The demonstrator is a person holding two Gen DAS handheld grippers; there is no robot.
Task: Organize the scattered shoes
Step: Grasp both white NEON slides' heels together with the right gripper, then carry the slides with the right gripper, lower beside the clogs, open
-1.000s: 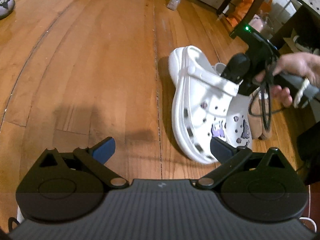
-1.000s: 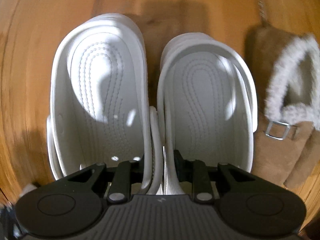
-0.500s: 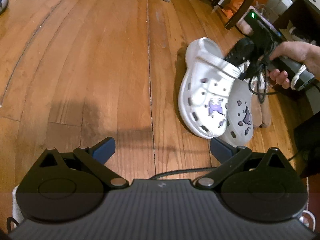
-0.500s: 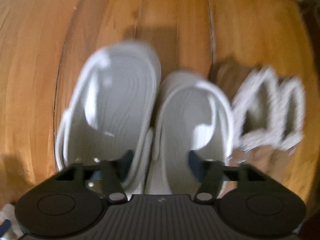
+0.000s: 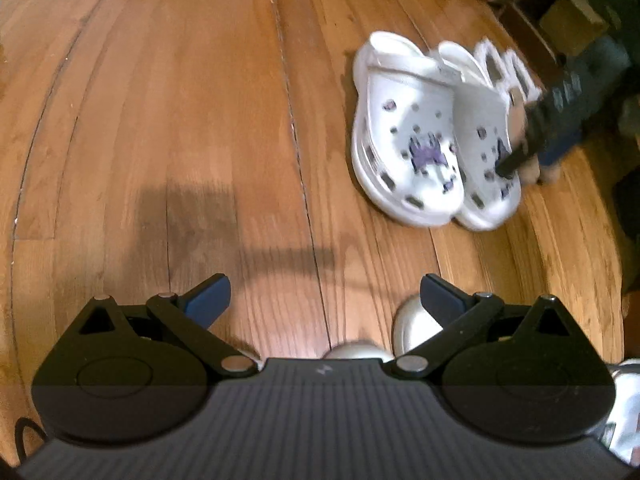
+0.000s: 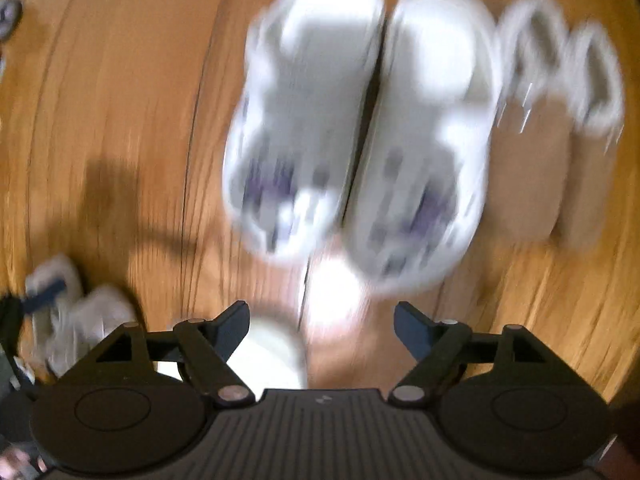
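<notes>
Two white clogs with purple charms stand side by side on the wood floor, toes toward me: the left clog [image 5: 404, 136] [image 6: 296, 128] and the right clog [image 5: 484, 148] [image 6: 424, 140]. A pair of tan fur-lined slippers [image 6: 556, 128] [image 5: 504, 68] stands just beyond them. My left gripper [image 5: 324, 300] is open and empty, low over bare floor, well short of the clogs. My right gripper [image 6: 320, 324] is open and empty, raised above and behind the clogs; the right wrist view is blurred by motion.
Other pale shoe toes [image 5: 412, 324] lie just under my left gripper, and also show in the right wrist view [image 6: 268, 356]. A grey shoe [image 6: 72, 312] lies at the left. Dark furniture and boxes [image 5: 572, 20] stand at the far right. Wood floor [image 5: 160, 120] spreads to the left.
My right gripper opened, let go of the two clogs and pulled up and back from them. The clogs now stand flat side by side. My left gripper drew back, bringing other shoe toes into view.
</notes>
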